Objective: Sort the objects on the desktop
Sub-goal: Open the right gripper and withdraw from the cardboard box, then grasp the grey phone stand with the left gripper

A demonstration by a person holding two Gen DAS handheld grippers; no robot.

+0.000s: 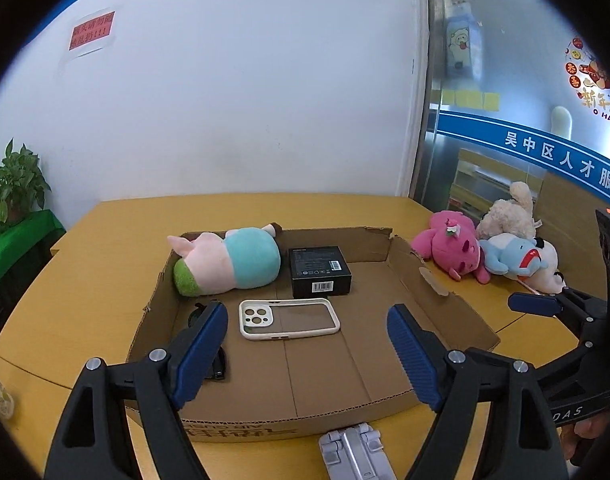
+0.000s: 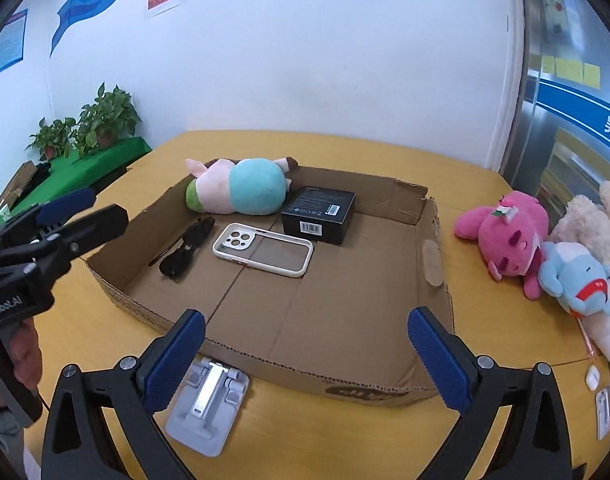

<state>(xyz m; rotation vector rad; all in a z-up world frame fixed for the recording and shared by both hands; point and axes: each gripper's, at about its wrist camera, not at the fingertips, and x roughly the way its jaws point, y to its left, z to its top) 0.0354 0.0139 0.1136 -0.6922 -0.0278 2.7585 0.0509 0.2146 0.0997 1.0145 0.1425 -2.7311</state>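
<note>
Inside the shallow cardboard box [image 2: 429, 248] on the yellow counter [image 2: 345, 440]: a white phone case [image 2: 263, 249] lying flat near the middle, long axis running across the box, camera cutout toward the box's left wall. Just behind it, a black carton [image 2: 319, 220], barcode face turned toward the box's front wall. At the back left corner, a pink-and-teal plush pig [image 2: 241, 188] on its side, long axis along the back wall, ears toward the left. Dark sunglasses [image 2: 185, 250] beside the left wall, long axis front to back; in the left wrist view mostly hidden behind a blue pad.

Outside the box's front wall, a grey folding stand [image 2: 209, 404], cut off at the frame's bottom in the left view. Right of the box, a heap of plush toys [image 2: 545, 248], overlapping, shapes hard to separate.

Left tool [image 1: 307, 350]: spread wide, empty, touching nothing. Right tool [image 2: 307, 360]: likewise spread wide, empty, above the box's front wall.
</note>
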